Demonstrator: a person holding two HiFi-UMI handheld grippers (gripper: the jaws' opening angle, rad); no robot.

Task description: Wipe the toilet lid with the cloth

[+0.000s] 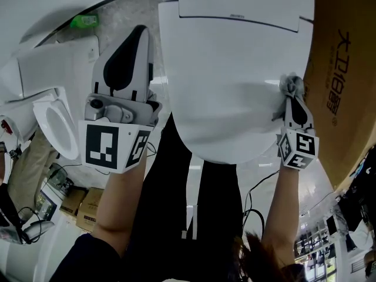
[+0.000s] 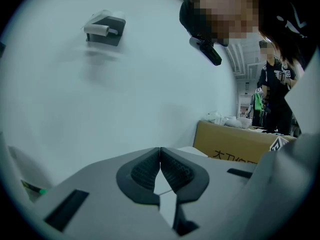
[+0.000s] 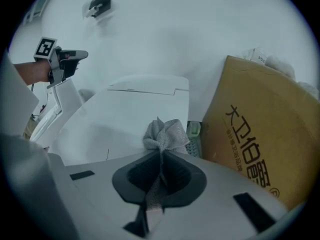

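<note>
The white toilet lid (image 1: 235, 69) lies closed in the middle of the head view and shows again as the toilet lid (image 3: 130, 119) in the right gripper view. My right gripper (image 1: 292, 93) is shut on a bunched grey cloth (image 1: 291, 85), which rests at the lid's right edge. In the right gripper view the cloth (image 3: 165, 135) sticks up from between the jaws of the right gripper (image 3: 161, 156). My left gripper (image 1: 132, 43) hovers left of the lid, apart from it. Seen from its own camera, the left gripper (image 2: 160, 155) is shut and empty, facing a white wall.
A brown cardboard box (image 1: 343, 69) with printed characters stands tight against the toilet's right side. A second white toilet (image 1: 56, 122) sits at the left, with small boxes (image 1: 88, 207) on the floor nearby. A green bottle (image 1: 85, 21) lies by the wall.
</note>
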